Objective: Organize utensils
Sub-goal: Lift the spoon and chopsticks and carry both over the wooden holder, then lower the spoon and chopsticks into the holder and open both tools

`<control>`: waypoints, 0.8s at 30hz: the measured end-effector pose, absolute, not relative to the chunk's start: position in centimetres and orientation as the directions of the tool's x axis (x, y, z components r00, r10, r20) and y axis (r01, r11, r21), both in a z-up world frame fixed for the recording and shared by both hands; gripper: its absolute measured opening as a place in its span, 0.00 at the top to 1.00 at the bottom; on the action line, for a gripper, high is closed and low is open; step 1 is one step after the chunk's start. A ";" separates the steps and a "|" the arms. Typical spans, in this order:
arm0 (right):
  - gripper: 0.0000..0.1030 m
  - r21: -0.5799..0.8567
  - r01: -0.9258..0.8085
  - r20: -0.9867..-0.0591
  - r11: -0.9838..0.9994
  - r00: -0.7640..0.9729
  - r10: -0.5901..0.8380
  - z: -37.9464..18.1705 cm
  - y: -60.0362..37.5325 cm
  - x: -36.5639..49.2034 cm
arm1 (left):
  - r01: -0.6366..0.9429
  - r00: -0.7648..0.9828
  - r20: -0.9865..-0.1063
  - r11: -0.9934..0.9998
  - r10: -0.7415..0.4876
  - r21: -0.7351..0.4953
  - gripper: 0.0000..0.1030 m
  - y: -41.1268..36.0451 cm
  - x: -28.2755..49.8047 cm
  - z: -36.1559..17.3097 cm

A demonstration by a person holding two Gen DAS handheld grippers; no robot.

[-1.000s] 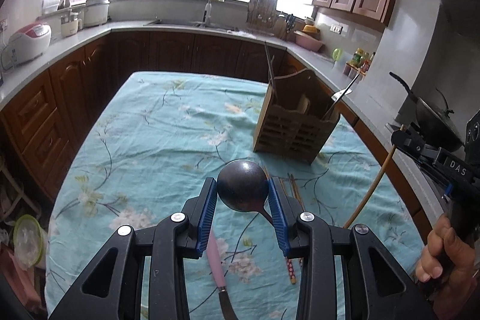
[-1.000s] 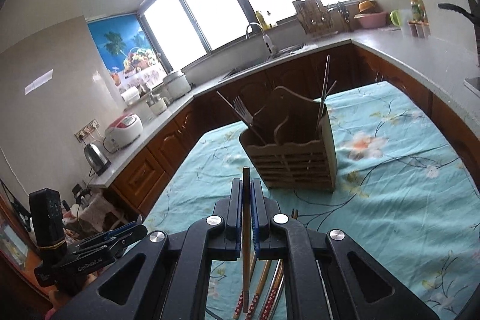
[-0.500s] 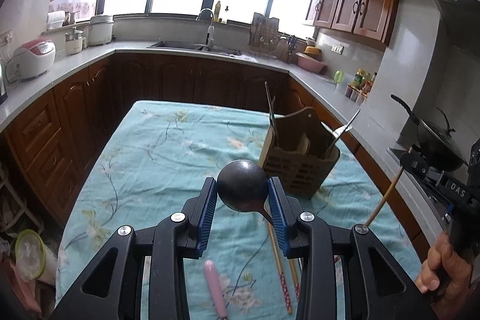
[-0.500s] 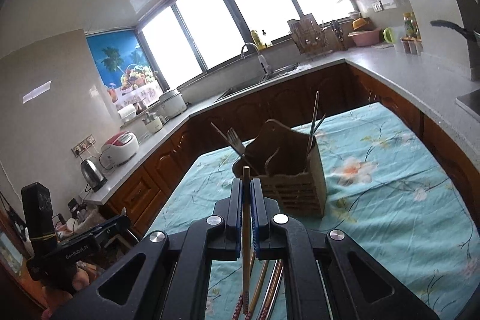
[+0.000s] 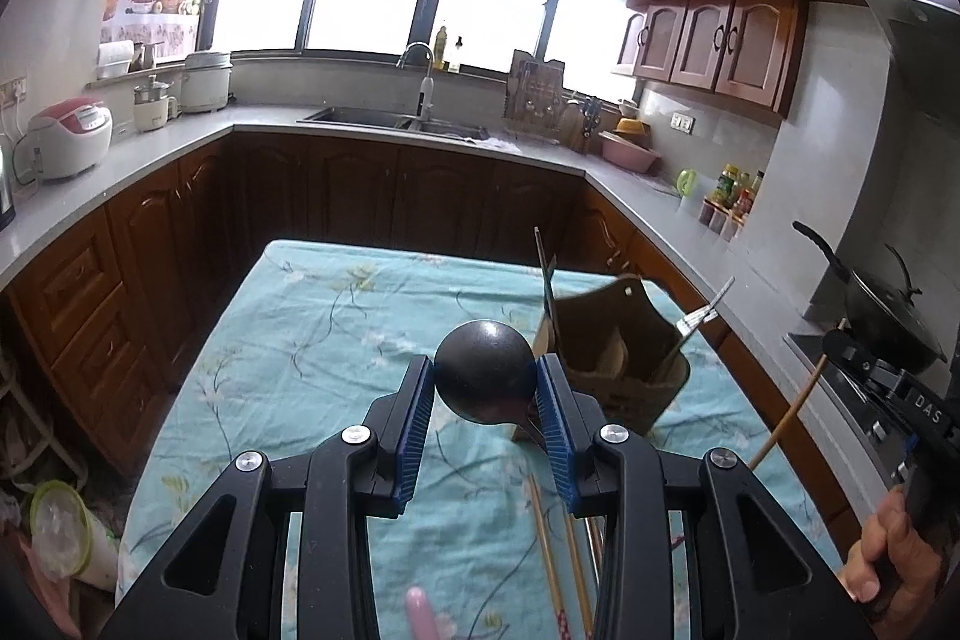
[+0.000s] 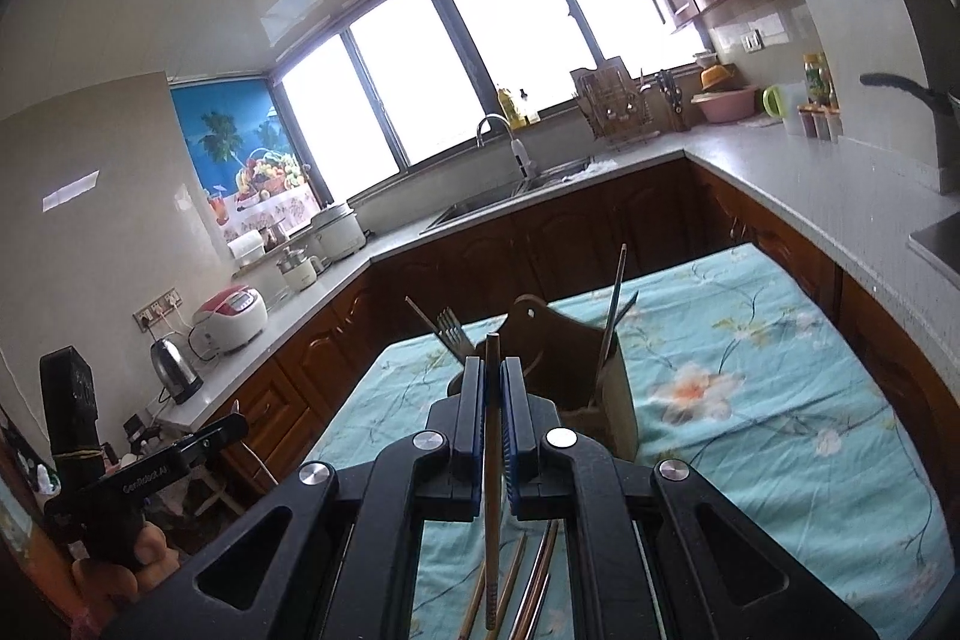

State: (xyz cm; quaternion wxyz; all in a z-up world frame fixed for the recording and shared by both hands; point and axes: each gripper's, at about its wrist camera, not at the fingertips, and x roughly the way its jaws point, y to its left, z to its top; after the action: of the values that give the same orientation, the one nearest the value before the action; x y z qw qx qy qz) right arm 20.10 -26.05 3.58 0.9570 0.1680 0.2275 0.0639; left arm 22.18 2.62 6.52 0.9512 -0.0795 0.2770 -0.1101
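My left gripper (image 5: 485, 381) is shut on the round bowl of a black ladle (image 5: 483, 377), held above the table. Just beyond it stands the wooden utensil caddy (image 5: 624, 382), with a fork and chopsticks sticking out. My right gripper (image 6: 492, 376) is shut on a single wooden chopstick (image 6: 492, 466), whose tip points at the caddy (image 6: 570, 370). In the left wrist view that same chopstick (image 5: 792, 409) shows at the right, slanting up to the other gripper. More chopsticks (image 5: 558, 556) and a pink handle (image 5: 420, 610) lie on the cloth below.
The table wears a teal floral cloth (image 5: 336, 340). Grey counters with brown cabinets surround it, with a sink (image 5: 390, 118) at the back, a rice cooker (image 5: 69, 142) at the left and a black wok (image 5: 888, 316) at the right. A person's hand (image 5: 894, 568) grips the right handle.
Both grippers have risen and tilted up with their loads, so the table and the caddy sit lower and farther in each view. Neither grip has altered.
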 end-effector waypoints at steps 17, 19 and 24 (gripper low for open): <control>0.95 0.312 -0.024 -0.304 0.950 0.945 0.124 6.5 -28.5 23.7 | 0.157 0.882 -0.418 0.972 -0.217 -0.173 0.67 -0.2 28.0 7.4; 0.95 0.306 -0.022 -0.287 0.952 0.951 0.115 6.8 -28.7 24.1 | 0.154 0.886 -0.412 0.974 -0.212 -0.168 0.67 -0.7 28.6 7.1; 0.95 0.290 -0.010 -0.255 0.957 0.963 0.088 7.5 -29.0 25.4 | 0.134 0.903 -0.387 0.978 -0.188 -0.162 0.67 -1.8 30.2 6.4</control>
State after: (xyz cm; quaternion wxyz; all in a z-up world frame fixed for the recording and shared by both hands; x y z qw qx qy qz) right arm 25.43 -28.99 7.50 0.9801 0.1447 0.1339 0.0249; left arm 30.20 -1.75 6.35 0.9731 -0.0659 0.2045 -0.0829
